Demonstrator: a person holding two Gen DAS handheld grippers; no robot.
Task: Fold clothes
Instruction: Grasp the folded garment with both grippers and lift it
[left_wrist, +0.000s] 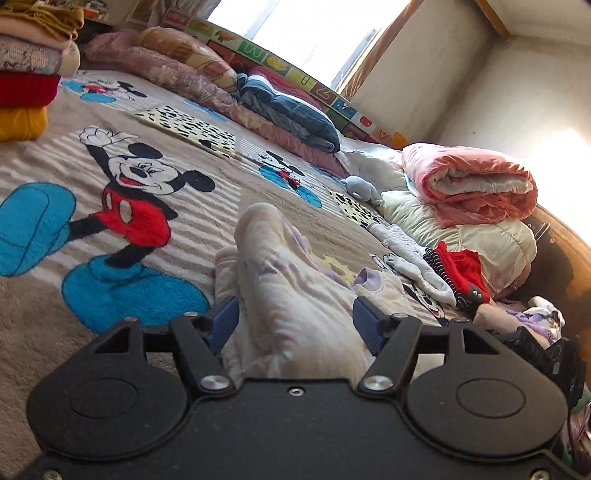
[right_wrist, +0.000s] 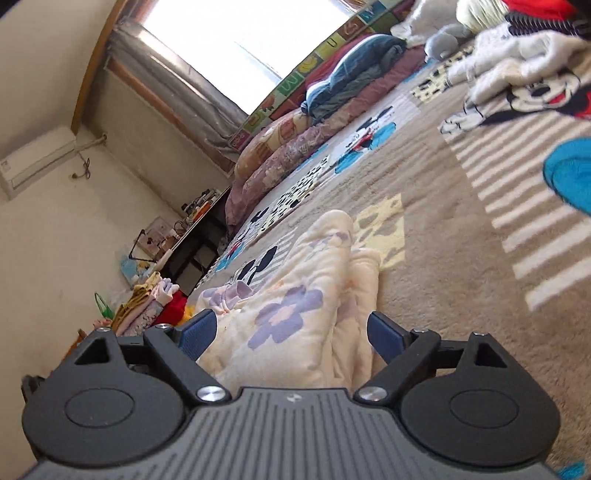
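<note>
Item: cream garment (left_wrist: 291, 295) with pale purple flower print (right_wrist: 284, 317), soft and quilted-looking, bunched in folds. Location: lying on the bed, on a beige blanket (left_wrist: 40, 299) printed with a cartoon mouse in red shorts; a purple-edged cuff (left_wrist: 365, 277) pokes out at one side.

Left gripper (left_wrist: 295, 325): jaws spread, blue pads standing on either side of the garment's raised fold. One pad looks to brush the cloth, the other stands clear of it; no pinch.

Right gripper (right_wrist: 291, 336): jaws spread wide, the garment lying between them, a gap showing beside the right-hand pad. Not pinching.

Nearby on the bed, left wrist view: white fleece garment (left_wrist: 413, 266) just beyond the cream one; red item with a black-and-white striped edge (left_wrist: 458, 269) beside it; small grey plush toy (left_wrist: 360, 188) farther off.

Farther out: rolled pink quilt (left_wrist: 469, 184) resting on a pale yellow pillow (left_wrist: 487, 240); folded blue quilt (left_wrist: 291, 107) and mauve flowered bedding (left_wrist: 177, 70) along the far edge; alphabet play mat (left_wrist: 310, 79) standing against the wall under a bright window (left_wrist: 317, 29).

Corner stack: folded clothes (left_wrist: 29, 70), yellow, red, patterned and mustard layers.

Right wrist view adds: wall air-conditioner (right_wrist: 37, 162), cluttered dark desk (right_wrist: 199, 218).
</note>
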